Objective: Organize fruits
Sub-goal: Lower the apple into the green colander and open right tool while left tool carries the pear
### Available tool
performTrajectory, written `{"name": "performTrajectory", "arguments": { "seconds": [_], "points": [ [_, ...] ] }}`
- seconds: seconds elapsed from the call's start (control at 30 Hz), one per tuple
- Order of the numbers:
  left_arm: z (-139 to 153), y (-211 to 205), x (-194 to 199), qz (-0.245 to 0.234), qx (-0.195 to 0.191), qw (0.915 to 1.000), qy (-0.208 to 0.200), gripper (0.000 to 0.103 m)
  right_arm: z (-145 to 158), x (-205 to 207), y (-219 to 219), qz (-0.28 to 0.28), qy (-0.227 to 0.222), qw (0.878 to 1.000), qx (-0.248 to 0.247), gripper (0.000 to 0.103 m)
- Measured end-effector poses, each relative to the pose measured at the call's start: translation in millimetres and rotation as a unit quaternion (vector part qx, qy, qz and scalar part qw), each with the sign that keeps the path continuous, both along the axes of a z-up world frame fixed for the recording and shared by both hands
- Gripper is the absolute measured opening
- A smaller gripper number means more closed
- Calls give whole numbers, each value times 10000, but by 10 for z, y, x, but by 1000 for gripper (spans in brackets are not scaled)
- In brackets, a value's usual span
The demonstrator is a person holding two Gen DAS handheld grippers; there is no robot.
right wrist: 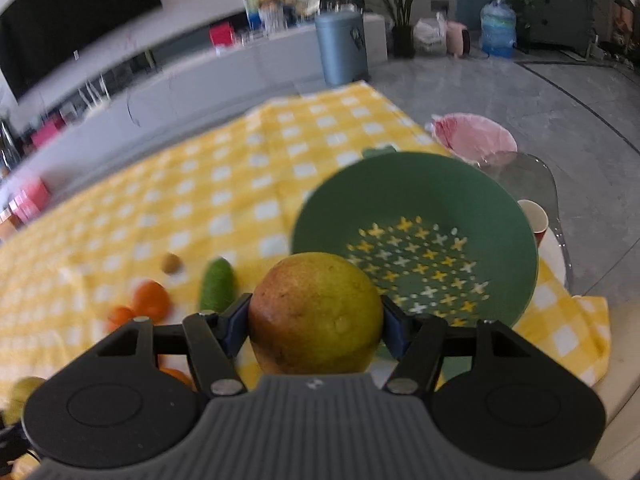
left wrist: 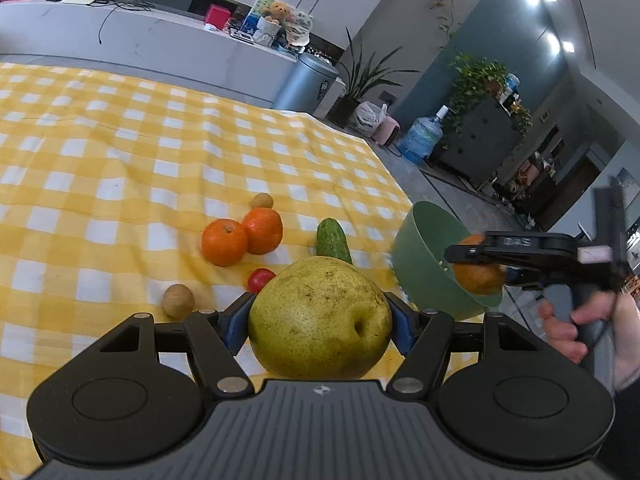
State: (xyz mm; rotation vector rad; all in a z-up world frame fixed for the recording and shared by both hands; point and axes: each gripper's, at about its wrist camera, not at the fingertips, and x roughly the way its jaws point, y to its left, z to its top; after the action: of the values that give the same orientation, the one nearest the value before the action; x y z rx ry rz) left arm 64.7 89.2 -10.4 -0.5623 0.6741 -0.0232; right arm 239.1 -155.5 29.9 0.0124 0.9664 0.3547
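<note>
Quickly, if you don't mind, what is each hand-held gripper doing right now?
Left hand-held gripper: closed on the speckled yellow-green pear.
Right hand-held gripper: closed on the orange-green round citrus fruit.

Left claw [left wrist: 320, 320] clamped on a pear [left wrist: 320, 320]; right claw [right wrist: 316, 316] clamped on a green-orange fruit [right wrist: 316, 312]

A long grey counter [left wrist: 160, 36] runs across at eleven o'clock, a black screen [right wrist: 72, 12] above it. A blue-grey bin [left wrist: 306, 82] stands at twelve, with a water jug [left wrist: 422, 136], dark cabinet [left wrist: 480, 140] and plants [left wrist: 476, 80] toward two. The floor [right wrist: 500, 96] is grey.
</note>
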Motion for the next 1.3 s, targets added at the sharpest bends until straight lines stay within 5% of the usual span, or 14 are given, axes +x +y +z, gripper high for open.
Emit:
{"name": "performTrajectory", "arguments": {
  "seconds": [0.3,0.67,1.13,1.3],
  "points": [
    [-55,15,45,10,-73,10000,45,77,-119,482,-91,-272,118,9990,-340,62],
    [-31,-31,262,-177,-283,9994,-2,77,-660,1036,-43,-484,1037,9899,-838,62],
    [320,-784,1033,-1174,-70,9927,-278,77,-887,1265,-50,-684,957,9653,-2333,63],
    [407,-968,1187,-1381,-13,9900,-302,77,-695,1156,-5,-496,331,9574,-2825,83]
  ]
}}
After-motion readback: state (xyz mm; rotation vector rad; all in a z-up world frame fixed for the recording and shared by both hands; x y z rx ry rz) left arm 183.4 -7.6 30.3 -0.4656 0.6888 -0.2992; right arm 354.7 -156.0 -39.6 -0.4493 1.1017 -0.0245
